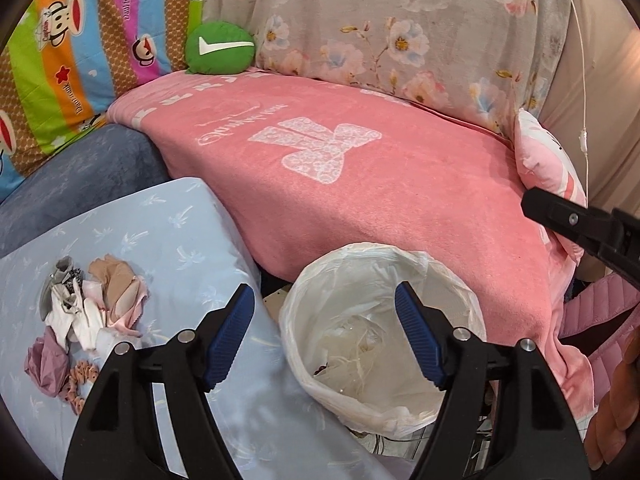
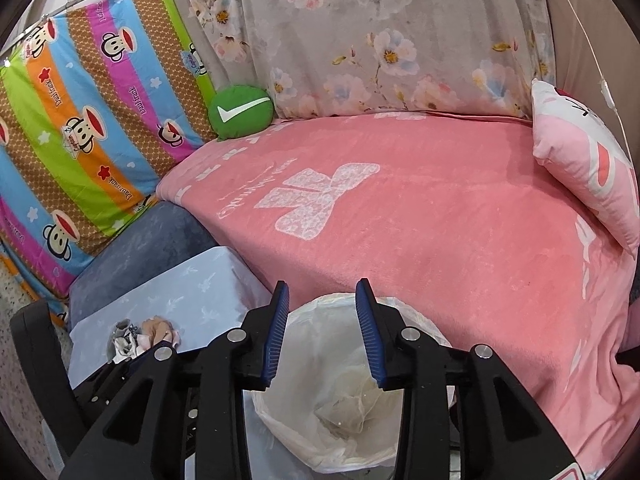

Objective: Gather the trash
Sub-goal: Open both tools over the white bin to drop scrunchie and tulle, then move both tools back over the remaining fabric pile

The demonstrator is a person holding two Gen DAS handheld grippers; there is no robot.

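Blue-padded fingers of the left gripper [image 1: 325, 334] stand wide apart with nothing between them, hanging over the near left rim of the trash bin [image 1: 460, 280], which is lined with a white plastic bag; crumpled clear and white wrappers lie at its bottom. To the left of those jaws, on a pale blue cushion [image 1: 192, 232], sits the pile of scraps [image 1: 86, 320]: beige, white, grey and mauve bits of cloth or paper bunched together, the heap running longer toward the camera than across. In the right wrist view the right gripper [image 2: 322, 332] is also parted, more narrowly, holding nothing, directly above the same bin [image 2: 416, 312]; from there only the far edge of the pile [image 2: 144, 330] shows, left of the jaws, the rest hidden behind the left gripper's black body. Beyond the bin spreads a pink blanket [image 1: 360, 184], then a green round cushion [image 1: 220, 49] with a white tick, and a floral drape behind.
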